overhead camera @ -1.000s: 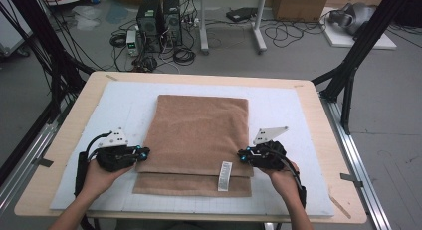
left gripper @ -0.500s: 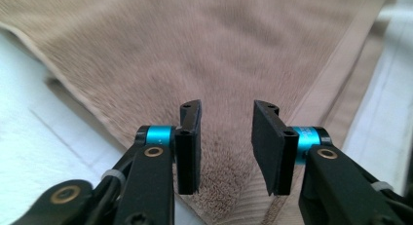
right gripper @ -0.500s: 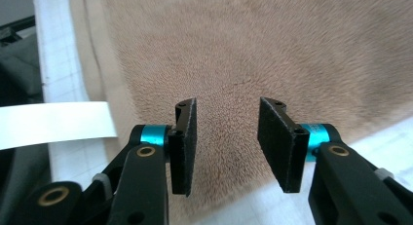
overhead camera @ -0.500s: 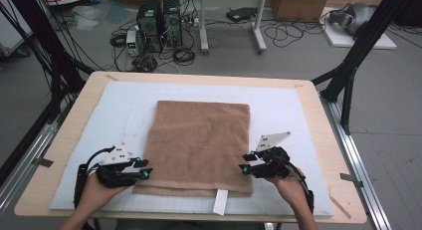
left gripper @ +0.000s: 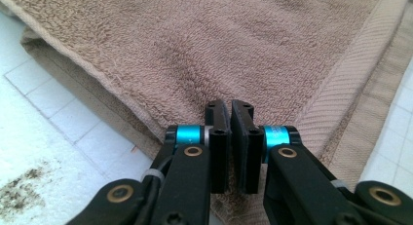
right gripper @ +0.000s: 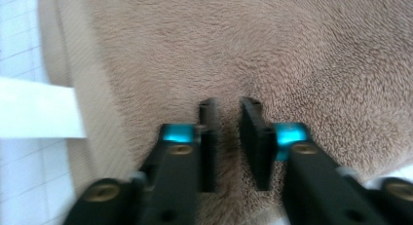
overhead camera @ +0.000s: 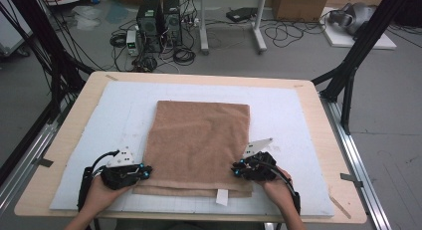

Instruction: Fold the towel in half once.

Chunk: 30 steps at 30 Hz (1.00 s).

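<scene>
nearest the person, the left gripper (overhead camera: 142, 171) and the right gripper (overhead camera: 238, 170) sit low at the two near corners of the folded brown towel (overhead camera: 199, 140), one on each side edge. in the left gripper view the black jaws are drawn almost together, just a slit between the pads, and the terry shows under and past them; whether a fold of cloth is pinched there i cannot tell. in the right gripper view the jaws look narrow too, with a small dark gap, resting over the pile beside the white care label (right gripper: 39, 108), and again no cloth is plainly caught. both sets have just been closing after a brief opening.

the towel lies flat on the white mat (overhead camera: 298, 120), roughly centred on the table (overhead camera: 64, 135), its lower layer peeking out along the near hem.

judging from this, the step is taking hold of the near corners for another fold. doing it well means biting both layers at the hem band, matching the two hands' height, then lifting evenly so the far edge stays square.
</scene>
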Available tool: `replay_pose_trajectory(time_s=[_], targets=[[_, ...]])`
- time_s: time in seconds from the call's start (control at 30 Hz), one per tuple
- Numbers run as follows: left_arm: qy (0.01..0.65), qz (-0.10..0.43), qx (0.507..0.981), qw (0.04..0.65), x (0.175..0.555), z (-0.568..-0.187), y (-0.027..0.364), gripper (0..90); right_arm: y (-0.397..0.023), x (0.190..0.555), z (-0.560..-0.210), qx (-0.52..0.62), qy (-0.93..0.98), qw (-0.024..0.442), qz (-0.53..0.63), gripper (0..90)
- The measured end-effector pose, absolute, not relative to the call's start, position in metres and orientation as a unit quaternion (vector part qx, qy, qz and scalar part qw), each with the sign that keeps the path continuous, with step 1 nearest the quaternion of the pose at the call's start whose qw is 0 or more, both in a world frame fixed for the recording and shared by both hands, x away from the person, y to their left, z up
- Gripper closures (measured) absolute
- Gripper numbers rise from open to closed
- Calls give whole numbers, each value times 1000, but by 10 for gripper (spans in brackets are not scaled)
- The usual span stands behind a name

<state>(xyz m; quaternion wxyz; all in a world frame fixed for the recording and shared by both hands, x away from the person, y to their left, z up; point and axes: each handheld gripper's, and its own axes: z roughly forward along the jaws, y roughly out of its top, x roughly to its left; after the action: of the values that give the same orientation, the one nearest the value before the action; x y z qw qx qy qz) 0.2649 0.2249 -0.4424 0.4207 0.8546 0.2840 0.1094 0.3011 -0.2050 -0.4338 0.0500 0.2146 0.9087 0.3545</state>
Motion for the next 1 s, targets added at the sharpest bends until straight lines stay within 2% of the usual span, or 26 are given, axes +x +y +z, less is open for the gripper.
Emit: replay_pose_trajectory(time_s=[0.23, 0.3, 0.33, 0.37, 0.53, 0.73, 1.0], targets=[[265, 103, 843, 456, 242, -420, 236, 865, -215, 286, -407, 188, 903, 44, 384, 843], [257, 100, 848, 452, 239, -419, 235, 857, -218, 283, -402, 186, 902, 27, 388, 781], [257, 100, 850, 449, 240, -420, 234, 836, -218, 284, -403, 189, 904, 29, 384, 718], [260, 99, 850, 447, 241, -422, 234, 781, -219, 285, -405, 195, 904, 33, 379, 695], [278, 110, 847, 440, 250, -428, 229, 635, -216, 291, -417, 202, 903, 20, 380, 641], [297, 125, 840, 436, 265, -433, 231, 575, -210, 303, -421, 216, 900, 41, 377, 575], [303, 137, 847, 414, 274, -441, 224, 540, -193, 309, -436, 208, 910, 36, 358, 570]])
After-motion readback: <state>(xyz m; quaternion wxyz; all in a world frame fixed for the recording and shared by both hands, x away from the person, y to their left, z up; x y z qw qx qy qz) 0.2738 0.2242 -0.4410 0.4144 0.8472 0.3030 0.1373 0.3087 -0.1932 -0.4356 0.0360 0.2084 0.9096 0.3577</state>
